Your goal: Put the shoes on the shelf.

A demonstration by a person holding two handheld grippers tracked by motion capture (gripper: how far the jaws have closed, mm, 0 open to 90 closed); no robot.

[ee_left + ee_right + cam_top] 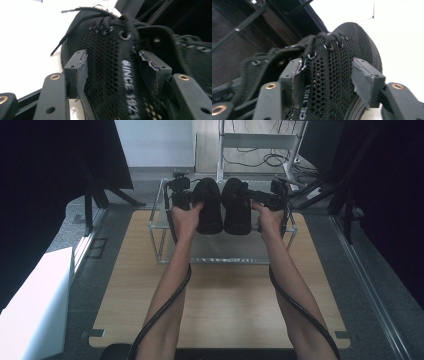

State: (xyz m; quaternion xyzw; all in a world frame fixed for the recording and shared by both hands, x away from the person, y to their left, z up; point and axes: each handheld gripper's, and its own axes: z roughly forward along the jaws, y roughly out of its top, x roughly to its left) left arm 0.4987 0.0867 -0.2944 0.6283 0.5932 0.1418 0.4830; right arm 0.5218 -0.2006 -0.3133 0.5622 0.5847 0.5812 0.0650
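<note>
Two black mesh shoes stand side by side on the top shelf of a clear rack (225,261), toes toward me. My left gripper (192,201) reaches the left shoe (209,209) from its left side. In the left gripper view the left gripper (113,57) straddles the left shoe's (110,72) laced side wall, with pads (81,71) standing off the mesh. My right gripper (257,199) reaches the right shoe (236,209) from its right. The right gripper (327,64) likewise brackets the right shoe's (332,75) side, and its right pad (362,81) sits apart from the mesh. Both shoes rest on the shelf.
The rack stands at the far end of a wooden table (225,310). A white box (35,305) sits on the floor to the left. Dark curtains hang on both sides, and a white frame with cables (255,142) stands behind the rack.
</note>
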